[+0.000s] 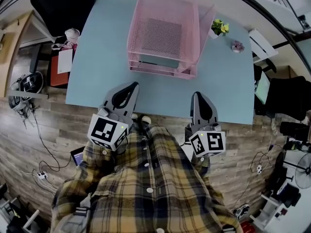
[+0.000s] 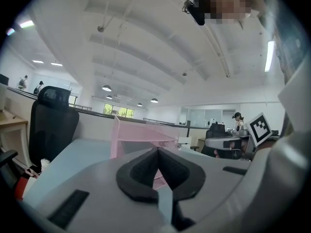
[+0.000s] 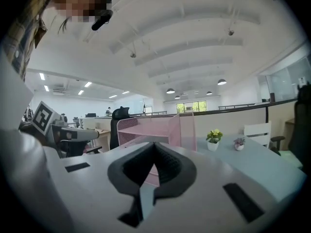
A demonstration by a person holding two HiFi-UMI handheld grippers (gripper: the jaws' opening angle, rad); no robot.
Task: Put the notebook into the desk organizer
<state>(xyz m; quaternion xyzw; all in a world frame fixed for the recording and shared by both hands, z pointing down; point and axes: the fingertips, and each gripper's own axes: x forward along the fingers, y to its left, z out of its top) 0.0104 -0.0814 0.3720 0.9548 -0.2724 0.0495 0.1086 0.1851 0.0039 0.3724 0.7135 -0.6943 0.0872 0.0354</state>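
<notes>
The pink wire-mesh desk organizer (image 1: pixel 192 38) stands at the back middle of the pale blue table (image 1: pixel 97 57). A flat grey-green thing (image 1: pixel 158 61) lies in one of its lower tiers; I cannot tell whether it is the notebook. My left gripper (image 1: pixel 131 85) sits at the table's front edge, shut and empty. Beside it, my right gripper (image 1: pixel 198 95) is shut with nothing in it. The left gripper view has the closed left gripper (image 2: pixel 157 152) aimed at the organizer (image 2: pixel 136 135). In the right gripper view the right gripper (image 3: pixel 154 144) also faces the organizer (image 3: pixel 146 127).
A small potted yellow flower (image 1: pixel 219 28) and a tiny purple plant (image 1: pixel 237 46) stand right of the organizer. A black chair (image 1: pixel 58 4) is at the far left corner, a white chair (image 1: pixel 262 42) at the right. Cables and a power strip (image 1: pixel 41 174) lie on the wooden floor.
</notes>
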